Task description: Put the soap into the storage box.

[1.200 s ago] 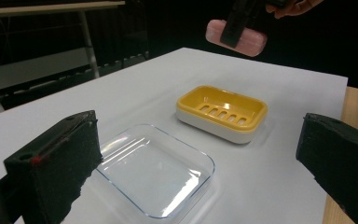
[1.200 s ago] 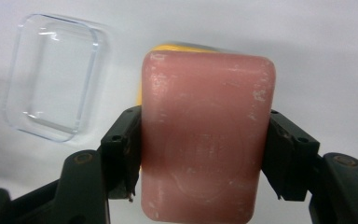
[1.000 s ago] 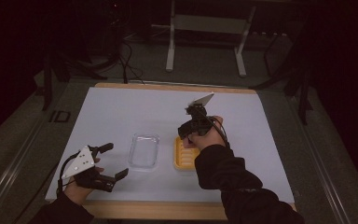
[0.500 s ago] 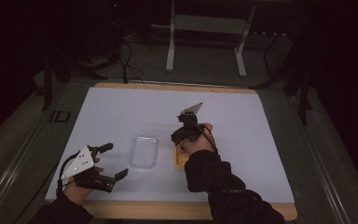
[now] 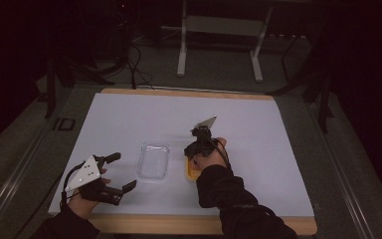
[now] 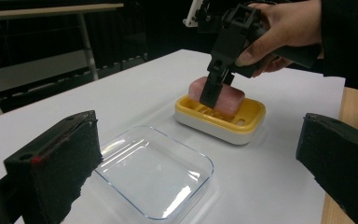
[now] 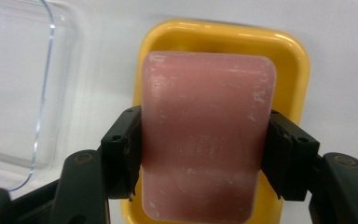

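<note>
The right gripper (image 7: 204, 163) is reaching down over the yellow dish (image 7: 292, 60), its fingers (image 7: 121, 154) clasping the pink soap (image 7: 207, 126) by both long sides as it is lying in the dish. A clear lid (image 6: 154, 172) is lying just beside it on the white surface (image 5: 129, 119). The left gripper (image 5: 118, 172) is resting near the front edge, fingers spread and holding nothing.
</note>
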The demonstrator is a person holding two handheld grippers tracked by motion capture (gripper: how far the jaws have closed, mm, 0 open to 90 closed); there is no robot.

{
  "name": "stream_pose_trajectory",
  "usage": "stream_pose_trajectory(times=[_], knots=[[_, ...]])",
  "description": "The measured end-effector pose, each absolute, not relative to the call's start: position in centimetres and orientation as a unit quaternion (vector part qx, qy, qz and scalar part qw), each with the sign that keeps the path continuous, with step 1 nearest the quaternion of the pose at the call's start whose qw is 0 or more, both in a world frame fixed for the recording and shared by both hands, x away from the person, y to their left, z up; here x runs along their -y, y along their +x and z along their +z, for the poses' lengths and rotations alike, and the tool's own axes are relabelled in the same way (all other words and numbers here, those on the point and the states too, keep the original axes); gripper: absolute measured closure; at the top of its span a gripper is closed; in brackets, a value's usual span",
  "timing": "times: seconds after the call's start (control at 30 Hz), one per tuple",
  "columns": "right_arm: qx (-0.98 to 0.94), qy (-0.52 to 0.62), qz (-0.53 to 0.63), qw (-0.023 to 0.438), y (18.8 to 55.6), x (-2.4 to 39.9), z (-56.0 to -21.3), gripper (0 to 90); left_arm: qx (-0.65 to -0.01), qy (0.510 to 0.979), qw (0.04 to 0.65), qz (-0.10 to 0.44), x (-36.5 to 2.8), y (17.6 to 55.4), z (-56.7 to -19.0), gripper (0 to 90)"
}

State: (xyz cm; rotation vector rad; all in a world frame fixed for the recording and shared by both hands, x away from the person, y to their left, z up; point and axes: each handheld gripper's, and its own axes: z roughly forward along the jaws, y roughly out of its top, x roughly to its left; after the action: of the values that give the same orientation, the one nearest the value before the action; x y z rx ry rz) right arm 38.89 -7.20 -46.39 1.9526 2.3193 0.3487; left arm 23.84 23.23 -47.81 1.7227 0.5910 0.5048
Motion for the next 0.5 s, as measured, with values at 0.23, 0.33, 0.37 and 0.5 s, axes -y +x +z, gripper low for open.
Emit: stream_pose_trajectory(times=[0.23, 0.33, 0.37, 0.5], knots=[[-0.76, 0.64, 0.1, 0.042, 38.9, 7.1, -47.6, 37.1, -0.253, 0.739, 0.586, 0.215, -23.2, 23.8, -47.8, 0.1], [-0.755, 0.646, 0.106, 0.04, 38.8, 7.1, -47.9, 37.1, -0.251, 0.735, 0.591, 0.219, -23.3, 23.8, -47.7, 0.2], [-0.752, 0.649, 0.106, 0.037, 38.8, 7.1, -48.0, 37.1, -0.25, 0.733, 0.593, 0.218, -23.3, 23.7, -47.7, 0.2], [-0.749, 0.653, 0.106, 0.033, 38.9, 7.4, -48.2, 37.0, -0.251, 0.737, 0.59, 0.216, -23.3, 23.7, -47.7, 0.1]])
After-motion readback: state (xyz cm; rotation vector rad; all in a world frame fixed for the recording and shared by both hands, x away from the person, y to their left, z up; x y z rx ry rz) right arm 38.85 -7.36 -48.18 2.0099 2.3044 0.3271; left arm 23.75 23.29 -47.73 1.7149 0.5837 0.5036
